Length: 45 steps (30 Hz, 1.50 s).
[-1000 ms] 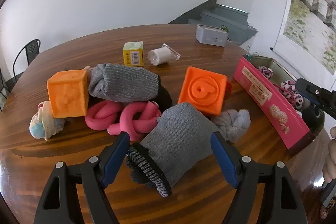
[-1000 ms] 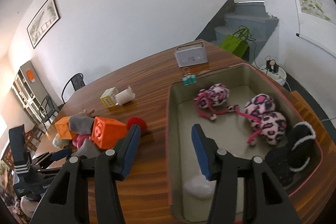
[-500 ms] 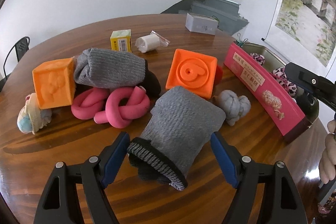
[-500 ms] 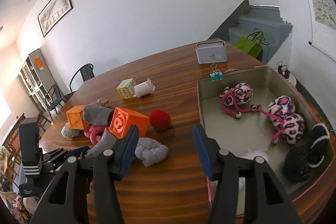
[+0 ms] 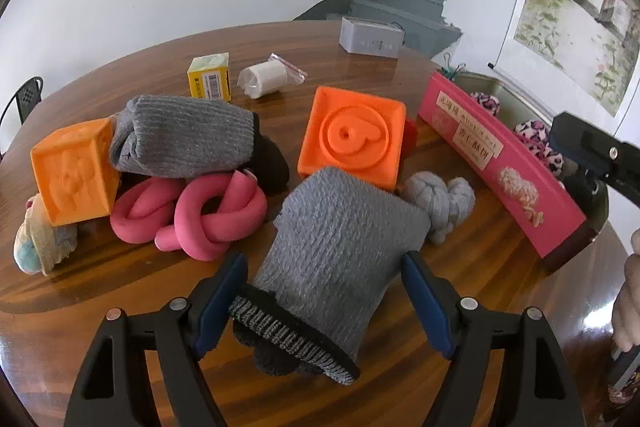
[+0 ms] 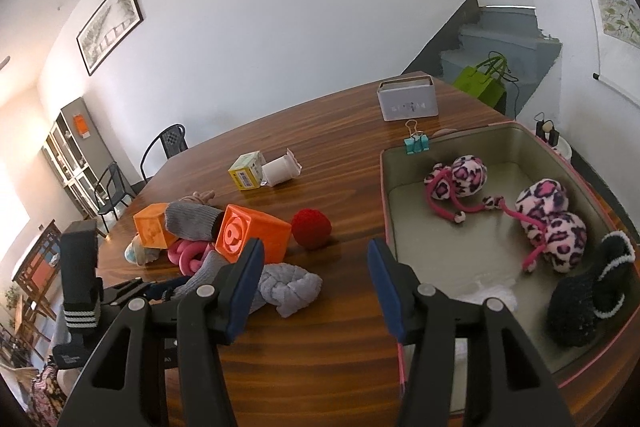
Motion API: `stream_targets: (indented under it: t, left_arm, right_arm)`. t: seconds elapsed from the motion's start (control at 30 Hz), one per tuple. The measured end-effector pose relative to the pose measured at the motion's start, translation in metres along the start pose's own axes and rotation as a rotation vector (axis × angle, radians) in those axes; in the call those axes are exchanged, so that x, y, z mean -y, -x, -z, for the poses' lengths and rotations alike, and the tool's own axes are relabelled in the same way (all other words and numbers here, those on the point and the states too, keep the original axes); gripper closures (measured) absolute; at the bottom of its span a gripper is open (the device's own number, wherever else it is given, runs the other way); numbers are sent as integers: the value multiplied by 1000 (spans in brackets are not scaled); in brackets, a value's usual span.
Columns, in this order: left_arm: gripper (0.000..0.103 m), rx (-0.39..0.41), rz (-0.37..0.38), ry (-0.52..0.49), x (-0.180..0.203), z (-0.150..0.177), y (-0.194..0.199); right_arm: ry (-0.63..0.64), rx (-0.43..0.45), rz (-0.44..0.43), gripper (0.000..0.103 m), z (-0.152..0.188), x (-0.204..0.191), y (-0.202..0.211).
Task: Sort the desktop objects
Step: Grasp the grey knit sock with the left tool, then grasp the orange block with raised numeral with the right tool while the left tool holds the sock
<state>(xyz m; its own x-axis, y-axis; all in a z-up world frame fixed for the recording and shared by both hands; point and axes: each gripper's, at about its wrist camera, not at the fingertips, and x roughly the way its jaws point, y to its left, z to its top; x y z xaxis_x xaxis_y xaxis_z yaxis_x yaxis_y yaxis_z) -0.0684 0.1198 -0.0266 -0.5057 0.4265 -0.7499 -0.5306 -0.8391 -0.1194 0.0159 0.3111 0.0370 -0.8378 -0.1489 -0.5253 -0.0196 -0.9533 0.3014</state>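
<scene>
My left gripper [image 5: 322, 273] is open, its blue pads on either side of a grey knit sock [image 5: 340, 255] lying on the wooden table [image 5: 120, 307]. Behind the sock stand an orange cube [image 5: 352, 139], a grey knotted cloth [image 5: 440, 199], a pink knotted foam tube [image 5: 200, 215], a second grey sock [image 5: 184, 139] and another orange cube [image 5: 74, 169]. My right gripper [image 6: 316, 271] is open and empty above the table, just left of the pink tin box [image 6: 386, 211]. The box holds leopard plush balls [image 6: 548, 219] and a black sock [image 6: 588, 295].
A yellow carton [image 5: 210, 79], a white roll in plastic [image 5: 266, 79] and a grey tin [image 5: 372, 37] sit farther back. A red ball [image 6: 311, 227] lies by the cube. A pale cloth bundle [image 5: 38, 247] is at the far left. A binder clip [image 6: 416, 143] is on the box rim.
My left gripper has moved forward so its pads flank the grey sock. My right gripper has swung left, away from over the tin box toward the pile.
</scene>
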Motion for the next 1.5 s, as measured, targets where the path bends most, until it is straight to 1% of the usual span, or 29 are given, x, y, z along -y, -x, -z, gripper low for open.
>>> stream_targets:
  t: [0.07, 0.1, 0.13, 0.2, 0.23, 0.27, 0.5, 0.67, 0.9, 1.07, 1.27, 1.37, 1.43, 1.5]
  left_arm:
    - [38, -3, -6, -9, 2, 2, 2]
    - [41, -3, -6, -9, 3, 3, 3]
    - [47, -3, -7, -8, 4, 4, 5]
    - [53, -3, -17, 0, 4, 7, 9]
    - [57, -2, -20, 3, 4, 9, 10]
    - [59, 0, -25, 8, 4, 12, 13]
    - [59, 17, -58, 80, -13, 37, 37]
    - [59, 38, -87, 138, -29, 56, 55]
    - [59, 55, -155, 222, -53, 66, 71]
    - [59, 71, -172, 277, -69, 71, 80]
    - [59, 79, -189, 337, -84, 76, 85]
    - [59, 77, -189, 344, -85, 77, 86]
    - [59, 75, -190, 340, -84, 76, 85]
    - [59, 74, -190, 335, -83, 76, 85]
  right_arm:
    - [2, -2, -1, 45, 1, -1, 0]
    - [4, -2, -1, 45, 1, -1, -1]
    - [5, -3, -1, 45, 1, -2, -1]
    - [6, -4, 0, 45, 1, -2, -1]
    - [6, -5, 0, 45, 1, -2, -2]
    - [5, -5, 0, 45, 1, -3, -1]
    - [33, -19, -3, 45, 4, -13, -3]
    - [58, -60, -25, 45, 4, -28, -14]
    - [103, -128, -36, 44, 1, -53, -42]
    - [113, -184, -49, 44, -1, -67, -66]
    - [162, -210, -7, 44, -7, -81, -95]
    - [170, -218, 22, 43, -13, -82, -108]
    - [172, -215, 38, 40, -18, -80, -114]
    - [184, -210, 52, 39, -23, -79, -118]
